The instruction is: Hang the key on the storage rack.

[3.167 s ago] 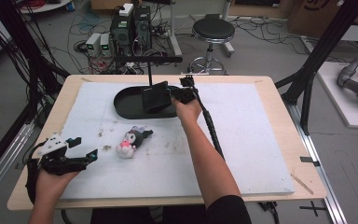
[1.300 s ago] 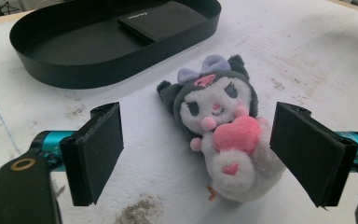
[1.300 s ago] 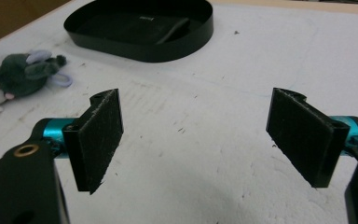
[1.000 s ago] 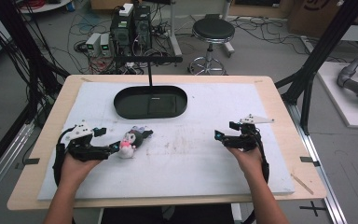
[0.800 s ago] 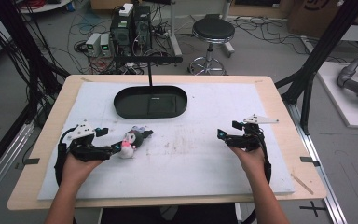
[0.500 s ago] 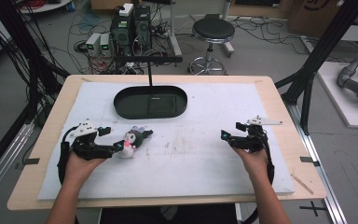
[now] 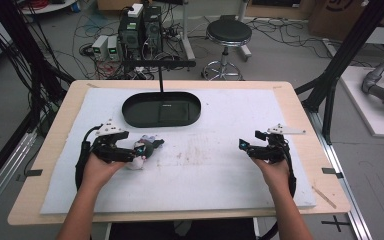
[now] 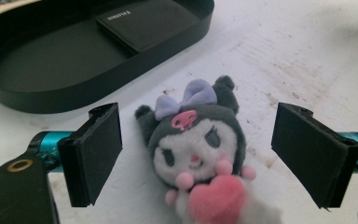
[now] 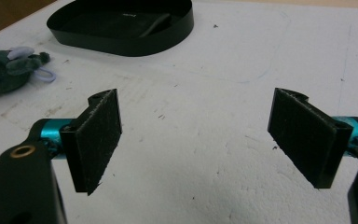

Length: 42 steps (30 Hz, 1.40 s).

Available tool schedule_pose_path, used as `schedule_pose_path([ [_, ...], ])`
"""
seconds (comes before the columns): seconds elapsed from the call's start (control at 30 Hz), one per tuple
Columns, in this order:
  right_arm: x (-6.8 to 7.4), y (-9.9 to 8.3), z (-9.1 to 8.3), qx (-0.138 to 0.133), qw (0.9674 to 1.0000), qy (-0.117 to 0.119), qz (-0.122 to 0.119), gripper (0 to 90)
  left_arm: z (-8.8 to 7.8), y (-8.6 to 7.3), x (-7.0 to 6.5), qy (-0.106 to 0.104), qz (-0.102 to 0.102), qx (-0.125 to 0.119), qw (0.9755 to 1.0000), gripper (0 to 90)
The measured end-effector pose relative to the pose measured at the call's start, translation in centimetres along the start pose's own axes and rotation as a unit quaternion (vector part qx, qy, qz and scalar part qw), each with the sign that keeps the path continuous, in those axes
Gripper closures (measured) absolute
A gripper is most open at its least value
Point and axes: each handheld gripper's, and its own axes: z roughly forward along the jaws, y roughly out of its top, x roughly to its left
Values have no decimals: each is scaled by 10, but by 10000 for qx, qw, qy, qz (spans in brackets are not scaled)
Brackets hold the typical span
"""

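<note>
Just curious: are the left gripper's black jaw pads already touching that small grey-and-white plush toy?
Apart. In the left gripper view the plush toy lies between the left gripper's open pads, white mat showing on both sides.

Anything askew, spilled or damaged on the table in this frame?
Nothing serious. The plush toy lies on its back on the white mat, which shows brownish scuff marks near its middle. The black tray sits flat with a dark flat item inside.
</note>
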Motion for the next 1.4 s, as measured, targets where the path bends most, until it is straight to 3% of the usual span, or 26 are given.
schedule_pose_path([
  [0.27,-2,-1,2,67,10000,-29,52,179,18,-5,-1,126,-118,398,9991,160],
  [0.6,0,-1,4,142,9999,-80,-33,180,41,-15,-1,122,-208,938,9953,160],
  [0.67,1,-1,4,143,9999,-82,-29,180,43,-16,-2,83,-206,982,9949,164],
  [0.77,0,-1,4,133,9999,-85,-30,180,42,-15,-3,77,-121,939,9955,271],
  [0.9,-1,-1,4,139,9999,-97,-15,180,35,-13,-4,45,-128,809,9966,299],
  [1.13,-1,-1,4,134,9999,-81,-6,180,15,15,-8,125,79,571,9983,300],
  [1.4,-4,-2,2,107,9999,-96,68,180,3,52,-5,264,202,581,9978,300],
])
